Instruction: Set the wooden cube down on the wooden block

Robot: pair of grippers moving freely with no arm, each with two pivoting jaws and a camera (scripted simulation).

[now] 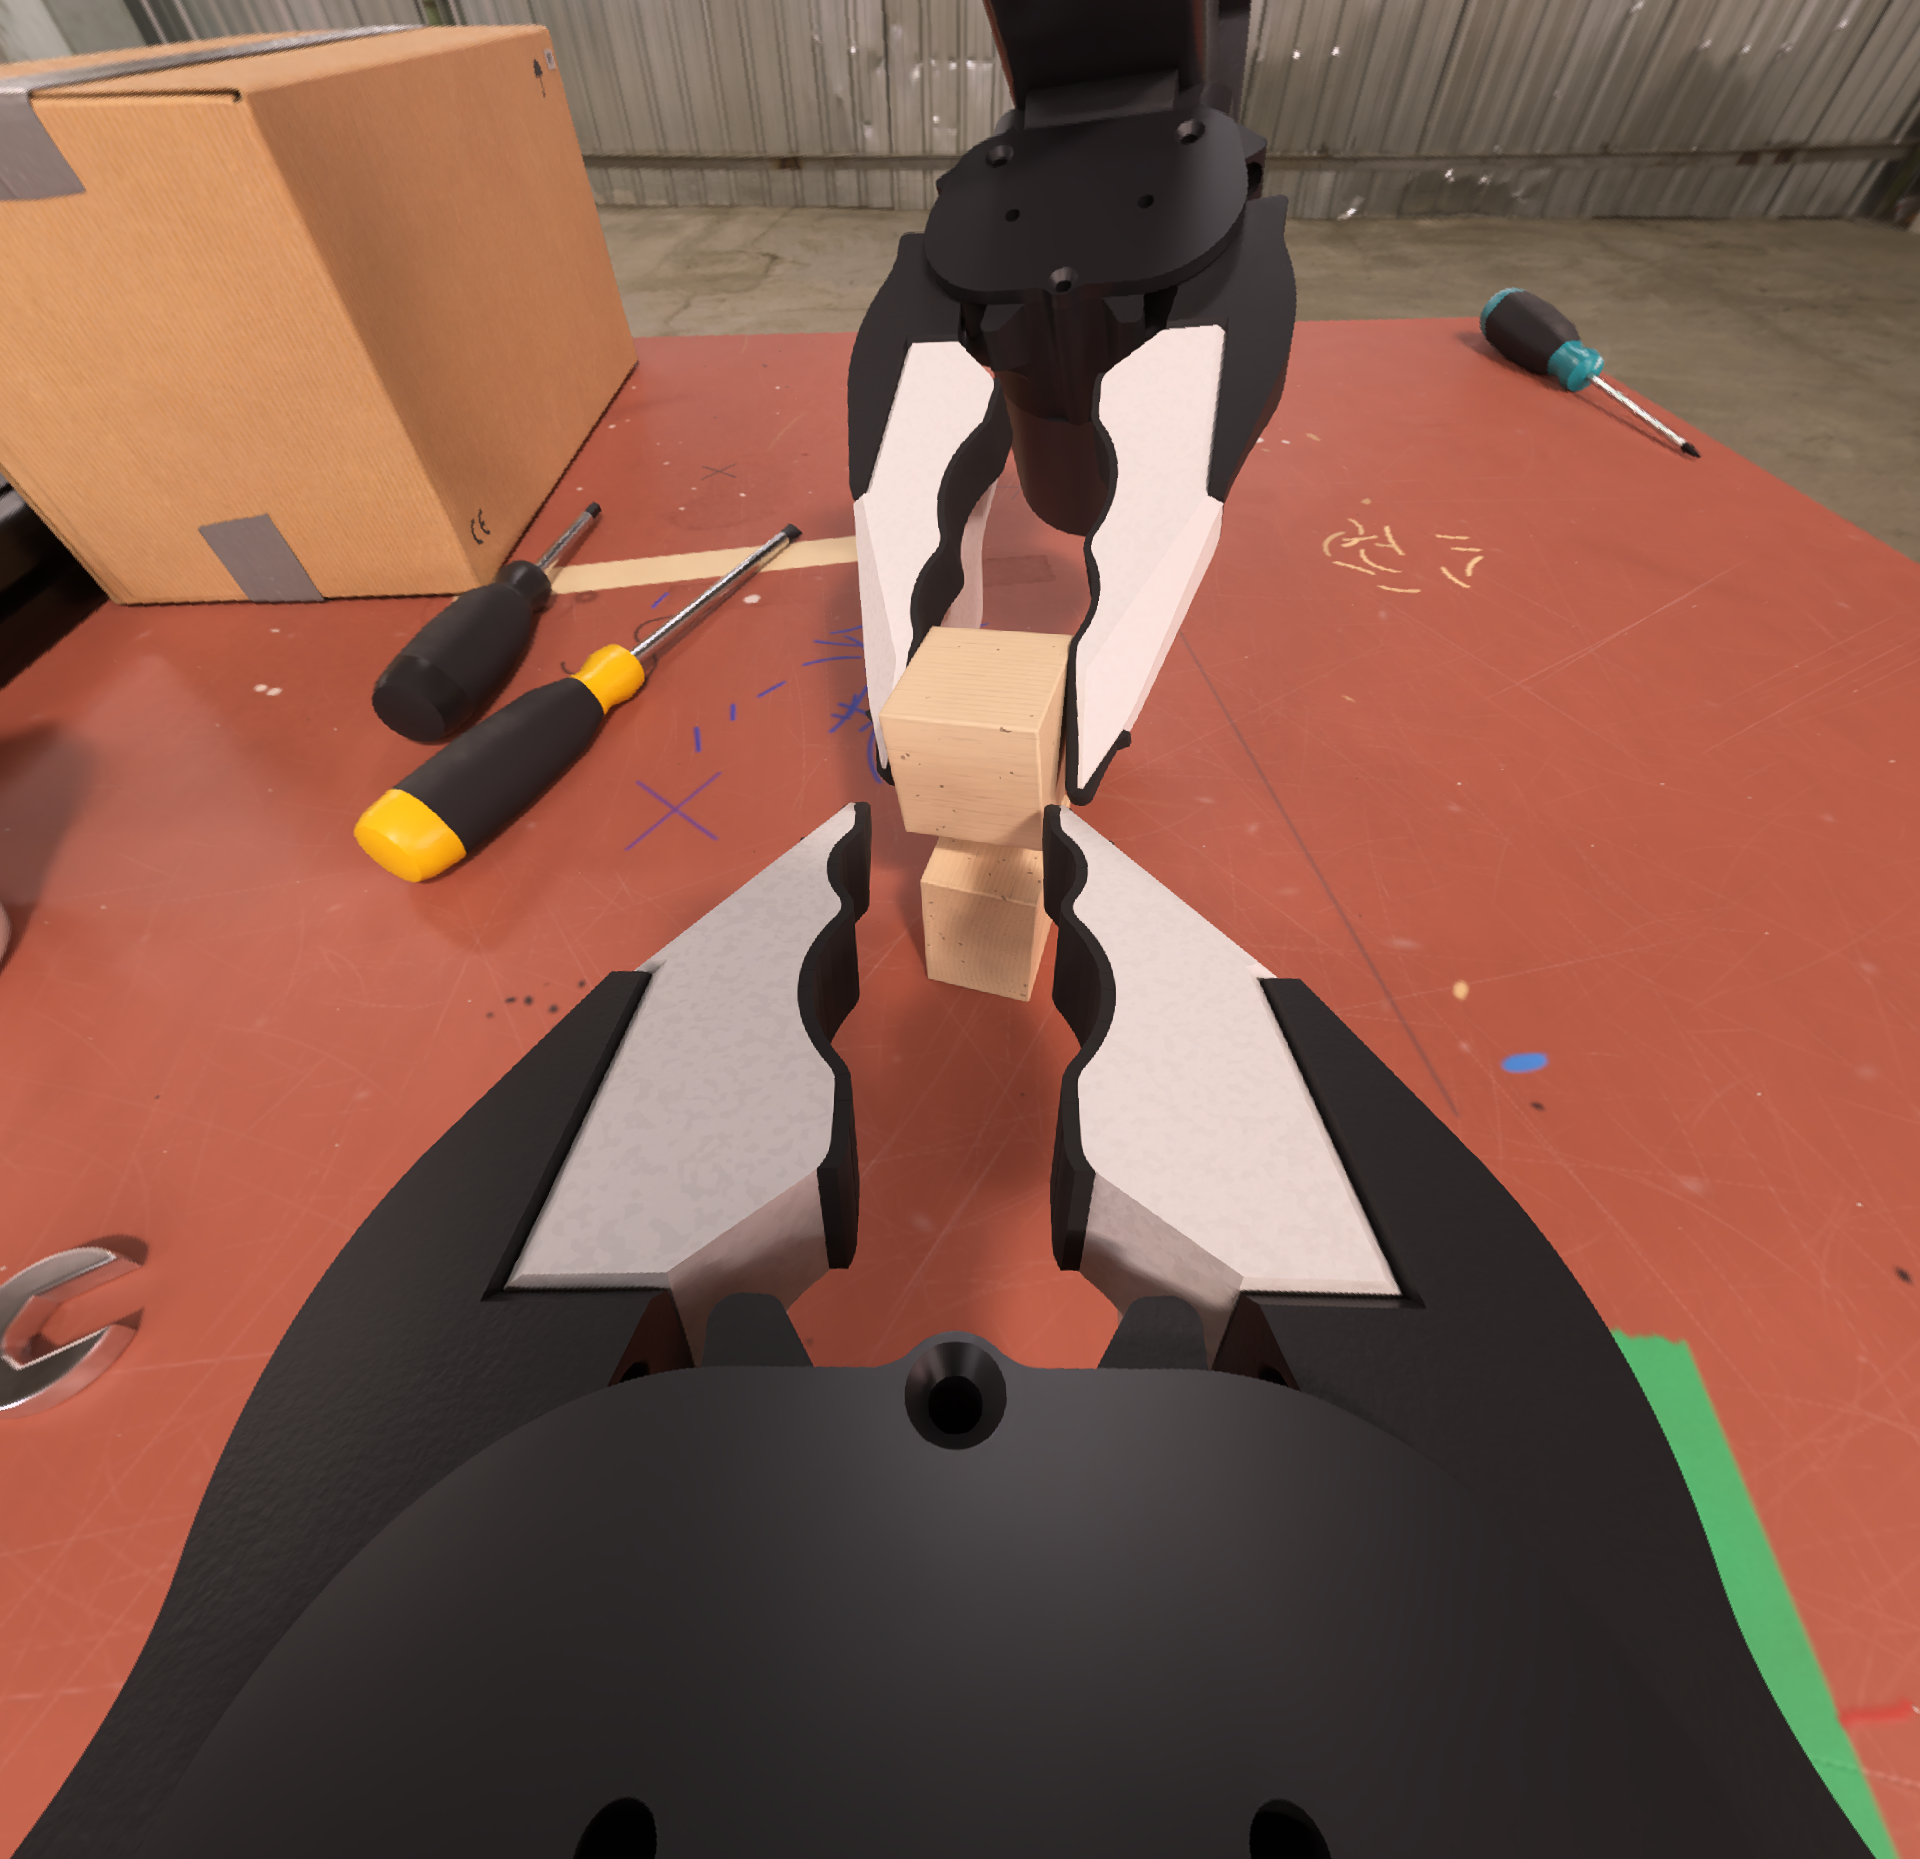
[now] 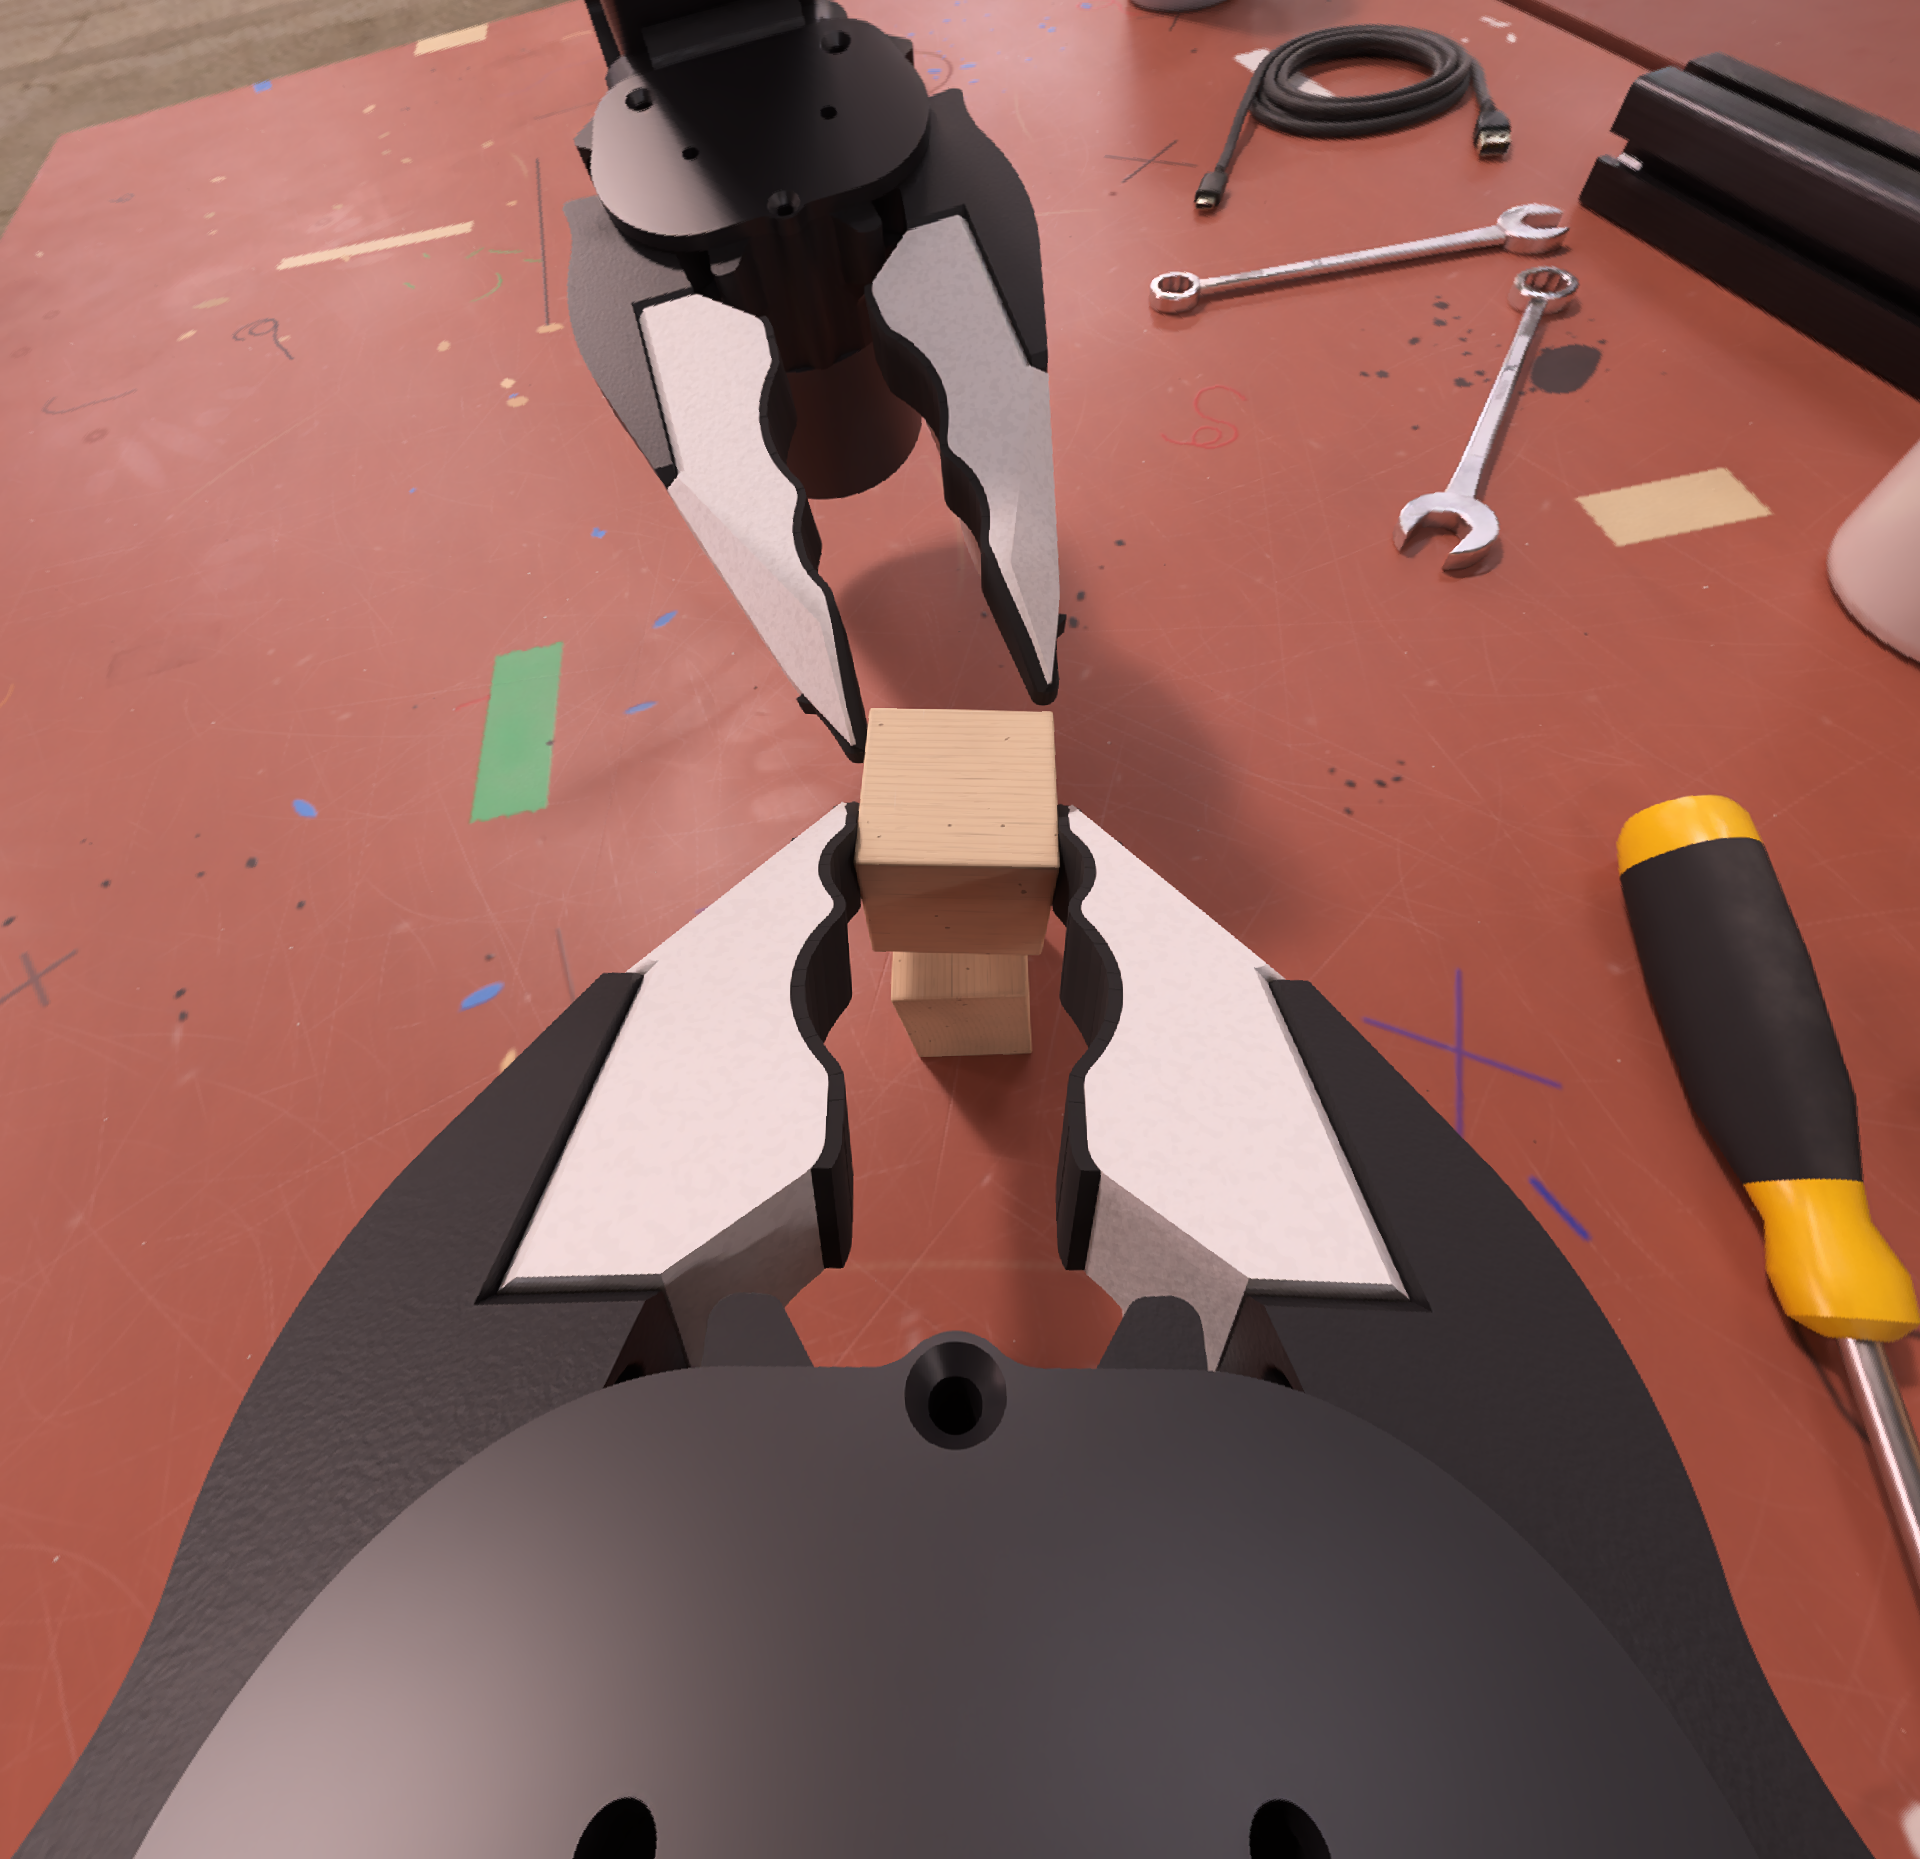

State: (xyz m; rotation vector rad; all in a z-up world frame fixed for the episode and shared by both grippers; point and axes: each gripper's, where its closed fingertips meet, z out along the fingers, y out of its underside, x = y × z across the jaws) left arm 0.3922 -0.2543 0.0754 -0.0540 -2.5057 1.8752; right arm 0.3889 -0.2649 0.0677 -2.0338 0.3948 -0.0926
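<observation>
— Where's the wooden cube right now?

— Pinched between the tips of the right gripper, directly above the wooden block. From the right wrist view the cube's underside looks to meet the block's top, but I cannot tell whether it truly rests there or hangs just over it.

— And the block itself?

— Standing on the red table, smaller-looking than the cube and sitting a little off-centre under it.

— So the right one is clamped on the cube. What about the other?

— The left gripper has its 2 fingers spread, nothing between them. Its tips sit just beside the stack on the near side, flanking the block without touching it. In the right wrist view you see that same left gripper across from you, its tips just behind the cube.

— Anything else around?

— Left wrist view: a cardboard box at the far left, with 2 screwdrivers near it, an all-black one and a yellow-and-black screwdriver. A teal-handled screwdriver lies well apart at the far right. Right wrist view: 2 wrenches and a coiled black cable toward the far right, and a strip of green tape on the left.
</observation>
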